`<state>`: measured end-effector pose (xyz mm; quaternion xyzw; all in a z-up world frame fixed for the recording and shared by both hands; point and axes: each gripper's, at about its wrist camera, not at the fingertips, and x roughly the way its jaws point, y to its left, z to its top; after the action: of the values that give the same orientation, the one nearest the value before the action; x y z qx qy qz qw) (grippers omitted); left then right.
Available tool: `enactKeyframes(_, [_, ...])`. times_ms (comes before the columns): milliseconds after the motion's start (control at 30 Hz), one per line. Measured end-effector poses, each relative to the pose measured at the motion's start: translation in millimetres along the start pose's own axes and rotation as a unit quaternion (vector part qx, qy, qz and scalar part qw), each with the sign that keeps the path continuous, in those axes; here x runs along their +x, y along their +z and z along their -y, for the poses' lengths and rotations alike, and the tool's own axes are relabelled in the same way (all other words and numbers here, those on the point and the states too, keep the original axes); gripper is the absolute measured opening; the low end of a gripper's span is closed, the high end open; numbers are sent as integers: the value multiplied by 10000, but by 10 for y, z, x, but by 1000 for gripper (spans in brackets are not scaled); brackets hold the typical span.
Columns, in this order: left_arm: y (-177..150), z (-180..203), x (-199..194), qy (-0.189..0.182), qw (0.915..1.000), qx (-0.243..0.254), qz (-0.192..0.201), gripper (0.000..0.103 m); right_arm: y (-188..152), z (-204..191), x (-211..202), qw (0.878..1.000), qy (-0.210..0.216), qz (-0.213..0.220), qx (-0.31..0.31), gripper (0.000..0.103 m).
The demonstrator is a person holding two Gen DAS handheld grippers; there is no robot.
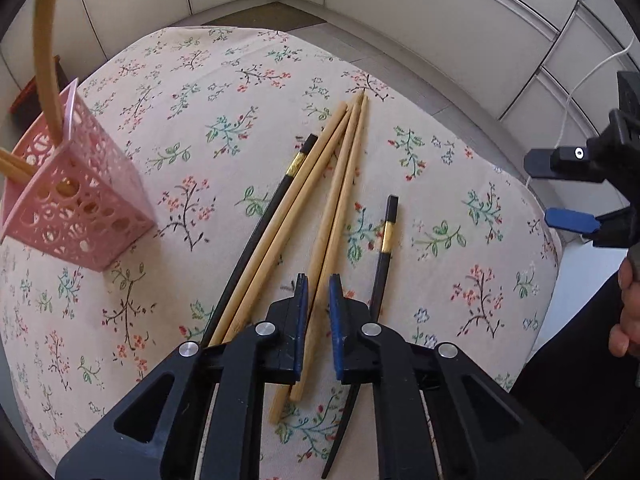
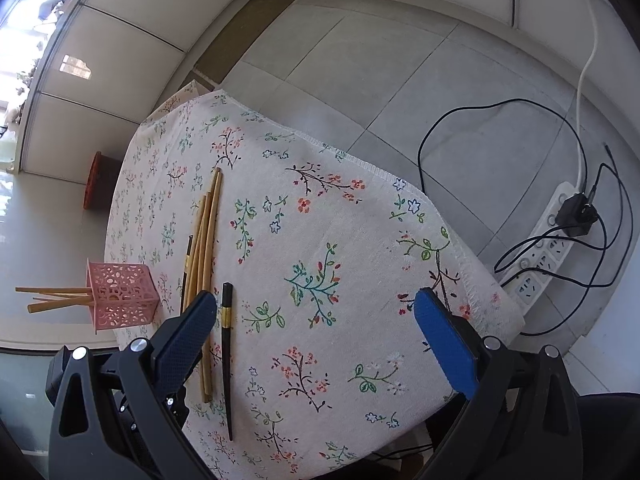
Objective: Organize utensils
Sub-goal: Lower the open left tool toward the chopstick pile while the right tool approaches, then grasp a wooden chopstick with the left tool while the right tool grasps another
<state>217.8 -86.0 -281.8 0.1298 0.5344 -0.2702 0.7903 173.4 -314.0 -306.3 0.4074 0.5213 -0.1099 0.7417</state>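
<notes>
Left tool is seen low centre in the left wrist view, jaws narrowed to a small gap straddling one pair of wooden chopsticks lying on the tabletop. Whether the pads actually touch the sticks cannot be told; nothing is lifted.

A second wooden pair is laid just left of the first, the two pairs converging toward the upper centre of the frame. A black chopstick with a gold band is laid against the left side of that second pair. Another black chopstick is set apart, right of centre, its thin end passing under the tool.

Pink perforated basket is placed at the left edge of the frame, with wooden chopsticks already standing in it.

Right tool is seen in the lower half of the right wrist view, fingers spread wide, nothing between them, held above the floral cloth. In that view the chopstick group is at centre left and the basket further left. A power strip with cables is seen on the floor at the right.
</notes>
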Motion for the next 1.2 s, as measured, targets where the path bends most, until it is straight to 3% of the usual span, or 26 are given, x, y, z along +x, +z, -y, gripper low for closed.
enactKeyframes(233, [280, 179, 218, 393, 9992, 35, -67, 11, 30, 24, 11, 9999, 64, -77, 50, 96])
enactKeyframes(400, [419, 243, 231, 332, 9994, 14, -25, 11, 70, 52, 15, 9998, 114, -95, 150, 96])
enactKeyframes(500, [507, 265, 334, 513, 9985, 105, -173, 11, 85, 85, 37, 9995, 144, -172, 231, 96])
enactKeyframes(1000, [827, 86, 455, -38, 9982, -451, -404, 10, 115, 132, 69, 9991, 119, -217, 341, 96])
enactKeyframes(1133, [908, 122, 540, -73, 9974, -202, -685, 15, 112, 129, 87, 9993, 68, -234, 300, 96])
enactKeyframes(1200, [924, 200, 582, 122, 9966, 35, -813, 15, 110, 122, 90, 9993, 49, -232, 290, 96])
